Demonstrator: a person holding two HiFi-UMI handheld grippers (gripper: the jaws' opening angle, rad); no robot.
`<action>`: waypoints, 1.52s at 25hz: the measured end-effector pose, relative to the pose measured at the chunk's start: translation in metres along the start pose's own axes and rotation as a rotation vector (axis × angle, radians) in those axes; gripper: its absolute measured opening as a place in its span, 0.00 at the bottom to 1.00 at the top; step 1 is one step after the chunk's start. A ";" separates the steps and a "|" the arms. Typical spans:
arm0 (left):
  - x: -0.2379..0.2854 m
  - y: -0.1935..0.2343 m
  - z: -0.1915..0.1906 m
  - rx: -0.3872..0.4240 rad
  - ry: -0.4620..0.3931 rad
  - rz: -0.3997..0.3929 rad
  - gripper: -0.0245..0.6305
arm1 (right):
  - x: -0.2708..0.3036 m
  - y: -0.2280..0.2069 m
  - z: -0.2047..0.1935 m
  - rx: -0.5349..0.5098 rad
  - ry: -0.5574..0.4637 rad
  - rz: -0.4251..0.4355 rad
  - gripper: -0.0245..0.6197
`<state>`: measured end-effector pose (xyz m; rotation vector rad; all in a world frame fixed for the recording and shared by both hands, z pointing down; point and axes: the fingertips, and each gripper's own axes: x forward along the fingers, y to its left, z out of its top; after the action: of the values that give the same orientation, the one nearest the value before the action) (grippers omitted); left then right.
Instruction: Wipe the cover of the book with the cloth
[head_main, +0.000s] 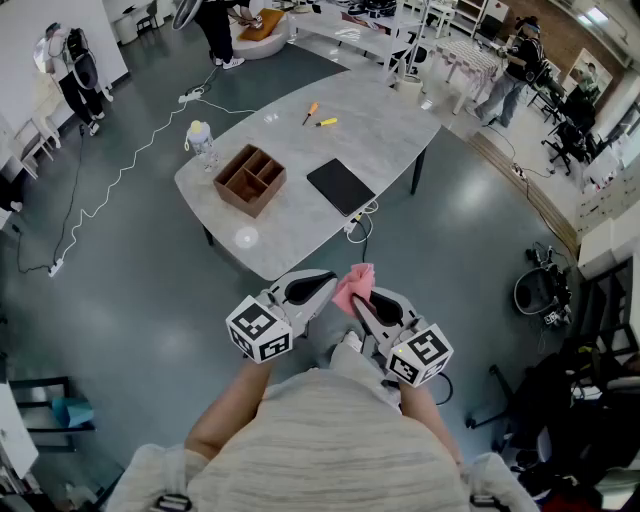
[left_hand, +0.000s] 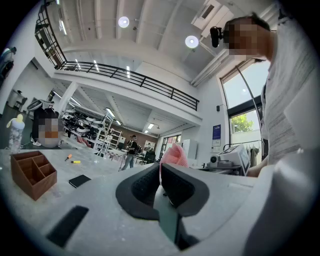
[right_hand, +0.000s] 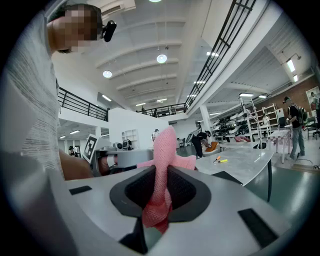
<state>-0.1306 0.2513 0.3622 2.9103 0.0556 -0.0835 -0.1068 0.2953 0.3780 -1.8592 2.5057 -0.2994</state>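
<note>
The book (head_main: 340, 186) lies flat and dark on the grey table (head_main: 300, 235), beside a wooden box (head_main: 250, 179) and well away from both grippers, so wiping has not begun; the step in hand is judged to be carrying the cloth over. The pink cloth (head_main: 352, 287) is pinched in the right gripper (head_main: 372, 305), bunched and sticking up past its tips. The left gripper (head_main: 305, 290) is pressed together on nothing. The next move calls for reaching forward and lowering the cloth flat onto the cover. Only the head view shows the whole gap; the right gripper view shows the pinch close up.
</note>
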 end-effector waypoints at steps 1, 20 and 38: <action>0.000 -0.001 -0.001 0.001 0.002 -0.003 0.07 | 0.000 0.000 -0.001 0.000 0.000 0.000 0.14; -0.003 0.002 -0.003 0.001 0.000 0.013 0.07 | 0.006 -0.001 -0.002 -0.007 0.006 0.031 0.14; 0.058 0.037 -0.012 -0.014 0.039 0.046 0.07 | 0.015 -0.073 0.011 0.042 -0.039 0.050 0.14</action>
<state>-0.0709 0.2199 0.3785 2.8976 -0.0046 -0.0179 -0.0406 0.2594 0.3800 -1.7669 2.4952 -0.3096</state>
